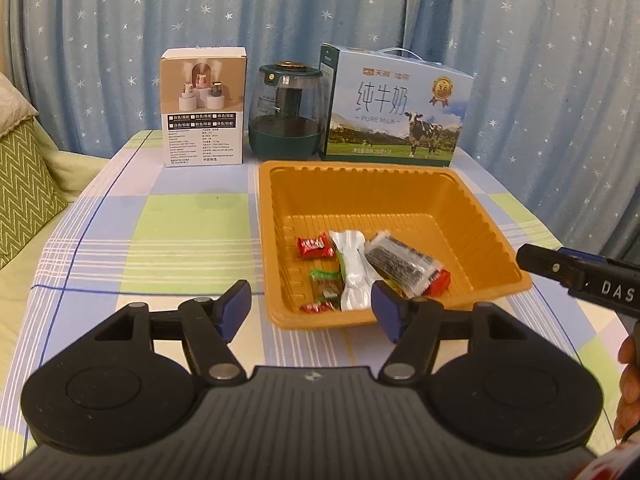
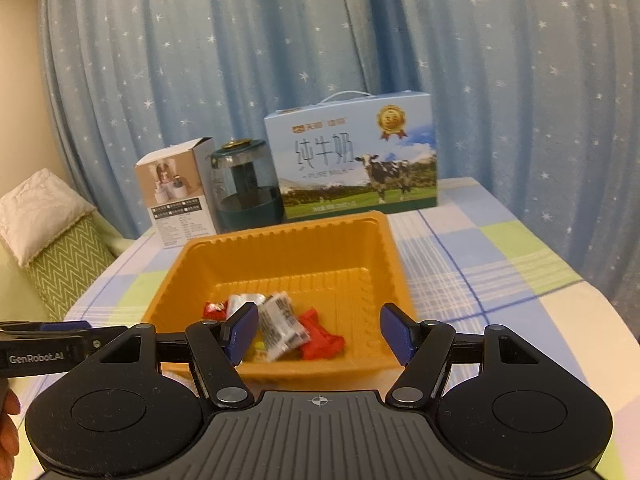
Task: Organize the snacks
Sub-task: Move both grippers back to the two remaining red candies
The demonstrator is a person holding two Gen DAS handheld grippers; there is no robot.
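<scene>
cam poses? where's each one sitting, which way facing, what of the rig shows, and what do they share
Left wrist: behind the open left gripper, at the orange tray's near-left side, facing the curtain; the right gripper and a hand edge show at right.
Right wrist: behind the open right gripper, at the tray's near edge, facing the curtain; the left gripper's side shows at left.
Shared: tray with snacks, milk box.

At your twelve o'clock the orange tray (image 1: 472, 216) stands open-topped, its far half bare. Beyond it, the white box (image 1: 203, 108), jar (image 1: 286, 110) and milk carton (image 1: 396, 108) wall the table's (image 1: 168, 240) back edge.
</scene>
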